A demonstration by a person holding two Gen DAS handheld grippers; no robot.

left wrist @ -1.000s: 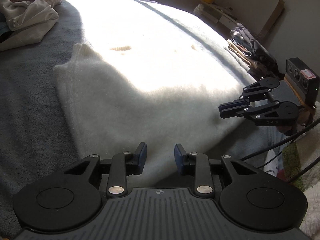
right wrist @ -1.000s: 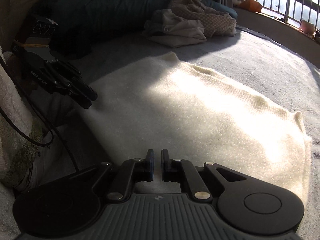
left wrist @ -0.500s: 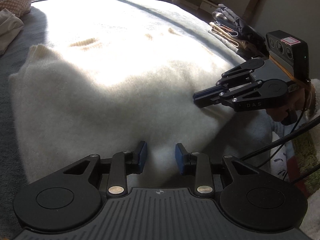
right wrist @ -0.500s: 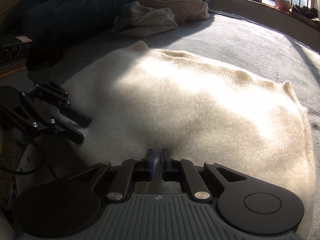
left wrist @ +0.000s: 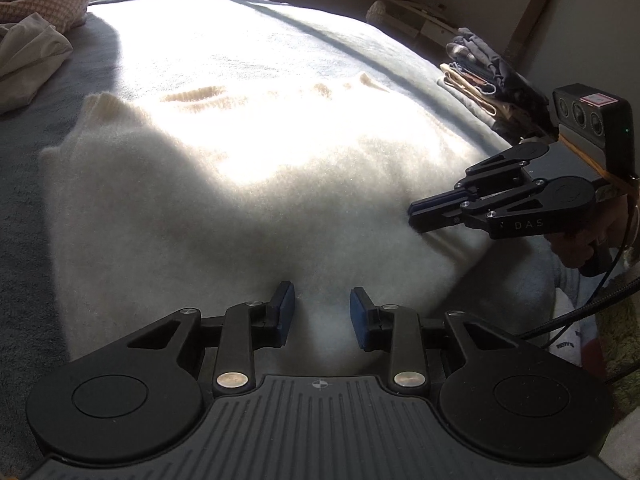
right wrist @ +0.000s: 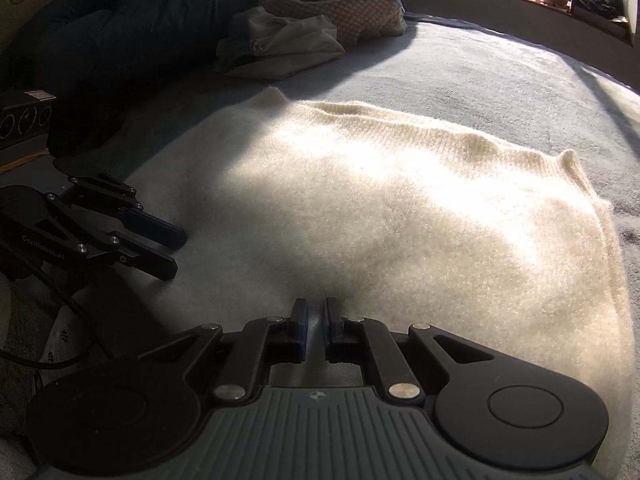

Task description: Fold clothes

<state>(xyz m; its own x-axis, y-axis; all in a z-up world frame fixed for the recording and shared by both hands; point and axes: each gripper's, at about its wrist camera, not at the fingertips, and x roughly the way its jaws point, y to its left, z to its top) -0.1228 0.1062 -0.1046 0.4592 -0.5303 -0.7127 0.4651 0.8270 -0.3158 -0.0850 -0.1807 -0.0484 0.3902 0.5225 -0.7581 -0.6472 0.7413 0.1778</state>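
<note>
A cream fuzzy sweater lies spread flat on the grey bed cover, half in bright sun. My left gripper hangs over the sweater's near edge with its blue pads apart and nothing pinched between them. My right gripper has its jaws shut; its tips rest against the sweater's near edge further right. I cannot make out any fabric caught between its pads. A hand holds the right gripper's handle.
A loose pile of crumpled clothes sits at the far side of the bed beside a dark blue duvet. A stack of folded garments lies by the bed's right edge. Cables trail off the near side.
Both grippers have come down and forward to the sweater's near edge. The right gripper, earlier off the fabric, now touches it. Neither gripper's jaws have changed.
</note>
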